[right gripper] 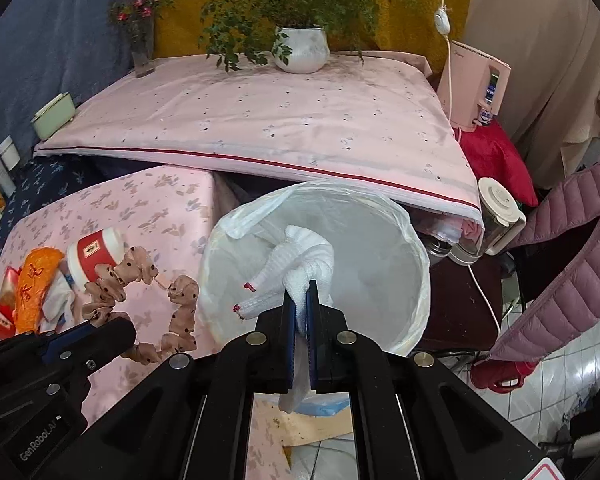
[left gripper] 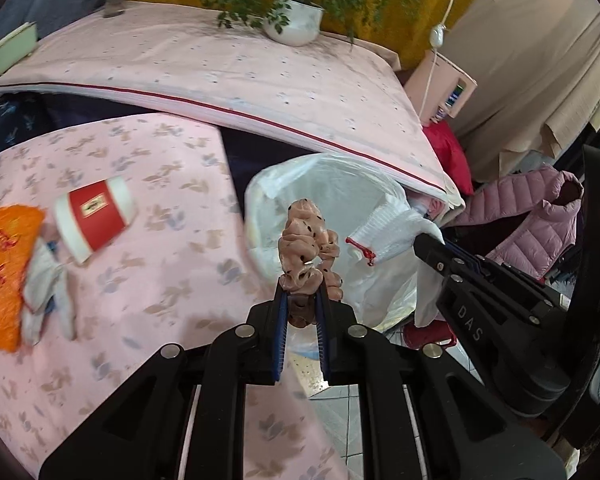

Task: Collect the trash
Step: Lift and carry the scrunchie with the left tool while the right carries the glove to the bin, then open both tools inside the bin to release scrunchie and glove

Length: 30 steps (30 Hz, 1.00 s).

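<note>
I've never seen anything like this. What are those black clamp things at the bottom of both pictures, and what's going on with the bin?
There is no robot here: a person holds a two-fingered tool in each hand, and each tool carries a wide-angle camera looking along its fingers. One picture comes from the left tool, the other from the right tool.

The left tool is shut on a beige ruffled ribbon with dark dots. The right tool is shut on a knotted white cloth, held over the white-lined trash bin.

On the pink flowered tablecloth lie a red and white paper cup, an orange wrapper and some crumpled white scraps.
</note>
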Tool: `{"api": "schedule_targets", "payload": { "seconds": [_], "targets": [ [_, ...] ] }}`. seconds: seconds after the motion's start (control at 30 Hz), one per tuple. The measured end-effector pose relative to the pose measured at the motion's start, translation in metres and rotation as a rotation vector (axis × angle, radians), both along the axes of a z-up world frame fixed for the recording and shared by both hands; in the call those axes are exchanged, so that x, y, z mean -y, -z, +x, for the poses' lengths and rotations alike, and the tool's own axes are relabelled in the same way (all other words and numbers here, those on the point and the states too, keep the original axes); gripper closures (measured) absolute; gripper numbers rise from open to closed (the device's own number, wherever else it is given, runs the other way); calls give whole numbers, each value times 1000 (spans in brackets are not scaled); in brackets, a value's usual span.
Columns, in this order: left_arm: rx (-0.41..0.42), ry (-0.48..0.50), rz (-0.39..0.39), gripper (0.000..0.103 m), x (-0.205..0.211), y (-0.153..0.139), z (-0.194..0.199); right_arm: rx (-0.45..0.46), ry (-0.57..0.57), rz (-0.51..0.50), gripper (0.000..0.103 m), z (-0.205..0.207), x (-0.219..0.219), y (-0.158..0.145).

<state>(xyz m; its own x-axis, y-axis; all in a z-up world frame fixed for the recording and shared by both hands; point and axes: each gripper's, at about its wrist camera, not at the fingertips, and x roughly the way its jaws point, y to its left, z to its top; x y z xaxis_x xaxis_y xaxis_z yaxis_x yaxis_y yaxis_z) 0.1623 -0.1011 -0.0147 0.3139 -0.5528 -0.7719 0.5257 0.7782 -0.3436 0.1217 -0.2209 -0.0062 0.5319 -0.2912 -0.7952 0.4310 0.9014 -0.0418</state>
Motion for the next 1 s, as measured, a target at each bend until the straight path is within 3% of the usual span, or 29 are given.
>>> {"api": "schedule_targets", "payload": {
  "seconds": [0.23, 0.33, 0.4, 0.47, 0.57, 1.0],
  "targets": [
    [-25, 22, -2, 90, 29, 14, 11, -16, 29, 11, 98, 7, 22, 12],
    [-37, 6, 7, 86, 33, 19, 18, -23, 33, 11, 95, 12, 27, 15],
    [-40, -18, 27, 74, 31, 21, 21, -24, 33, 12, 93, 14, 27, 16],
    [-34, -43, 41, 68, 27, 22, 24, -24, 29, 10, 90, 16, 25, 16],
    [-4, -67, 68, 67, 20, 20, 25, -14, 24, 9, 77, 18, 21, 14],
    [61, -196, 111, 59, -41, 4, 27, 17, -71, 8, 67, 27, -32, -3]
  ]
}}
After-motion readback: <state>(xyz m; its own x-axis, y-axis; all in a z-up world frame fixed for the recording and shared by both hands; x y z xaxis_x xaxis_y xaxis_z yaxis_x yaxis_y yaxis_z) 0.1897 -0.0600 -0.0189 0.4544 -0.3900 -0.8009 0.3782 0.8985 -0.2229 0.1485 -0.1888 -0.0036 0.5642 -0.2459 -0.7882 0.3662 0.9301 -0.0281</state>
